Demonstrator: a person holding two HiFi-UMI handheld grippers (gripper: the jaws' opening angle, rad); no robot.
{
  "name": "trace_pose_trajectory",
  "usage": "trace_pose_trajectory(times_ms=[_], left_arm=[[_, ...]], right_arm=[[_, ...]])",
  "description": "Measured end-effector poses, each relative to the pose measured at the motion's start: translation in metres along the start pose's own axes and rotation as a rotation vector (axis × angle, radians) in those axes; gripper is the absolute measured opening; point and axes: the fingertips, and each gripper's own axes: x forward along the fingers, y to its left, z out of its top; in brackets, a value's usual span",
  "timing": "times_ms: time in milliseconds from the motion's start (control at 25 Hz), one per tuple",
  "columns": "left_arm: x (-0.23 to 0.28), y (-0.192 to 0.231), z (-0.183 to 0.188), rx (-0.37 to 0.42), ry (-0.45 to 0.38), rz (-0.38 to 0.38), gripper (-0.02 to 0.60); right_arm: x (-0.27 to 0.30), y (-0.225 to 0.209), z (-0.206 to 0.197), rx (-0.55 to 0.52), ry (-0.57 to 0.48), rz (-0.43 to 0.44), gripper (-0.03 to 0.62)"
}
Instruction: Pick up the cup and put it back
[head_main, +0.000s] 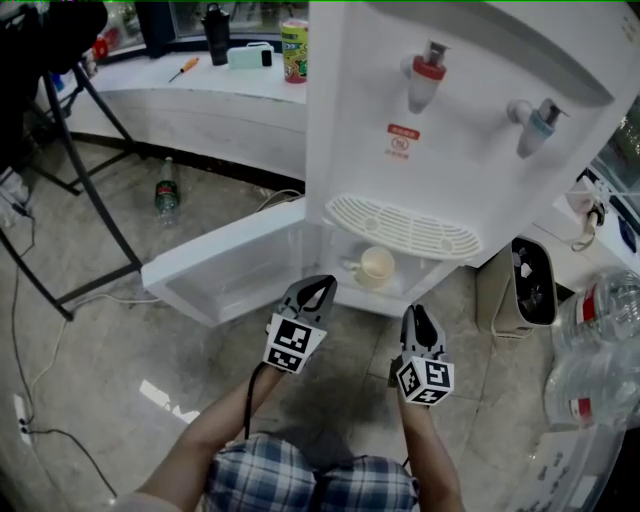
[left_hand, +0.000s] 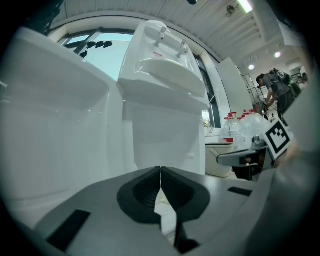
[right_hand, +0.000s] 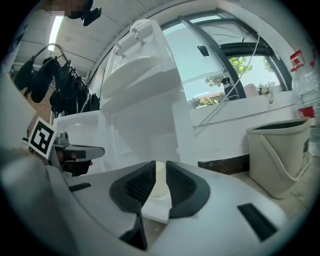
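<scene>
The cream cup (head_main: 377, 266) is seen standing in the water dispenser's (head_main: 470, 150) open lower compartment. The left gripper (head_main: 321, 284) is held closed, empty. The right gripper (head_main: 416, 311) is kept narrowly parted, gripping nothing.

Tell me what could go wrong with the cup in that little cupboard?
The right hand-held gripper has its jaws barely apart, too narrow for the cup, so reaching in might just knock it over. The open door juts out beside the left hand-held gripper, which could bump it.
</scene>
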Motion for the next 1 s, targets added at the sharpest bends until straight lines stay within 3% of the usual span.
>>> trace_pose_trajectory(times_ms=[160,360,520,640,840,1000], left_arm=[[-0.014,0.001,0.017,0.022,-0.005,-0.003,0.026],[-0.045,-0.008,0.051,0.065,-0.012,-0.033,0.026],[-0.058,-0.007,0.093,0.007,0.013,-0.029,0.026],[-0.07,-0.004,0.14,-0.017,0.009,-0.012,0.026],[-0.095,-0.001,0.234,0.048,0.018,0.004,0.026],[-0.117,0.005,0.317,0.019,0.016,0.032,0.026]], right_arm=[[-0.021,-0.005,0.024,0.02,-0.031,-0.022,0.026],[-0.04,-0.01,0.046,0.055,0.006,-0.077,0.018],[-0.057,-0.013,0.084,0.076,0.035,-0.125,0.018],[-0.072,-0.01,0.125,0.09,0.046,-0.154,0.018],[-0.095,0.007,0.205,0.08,0.073,-0.166,0.018],[-0.114,0.02,0.285,0.069,0.083,-0.165,0.018]])
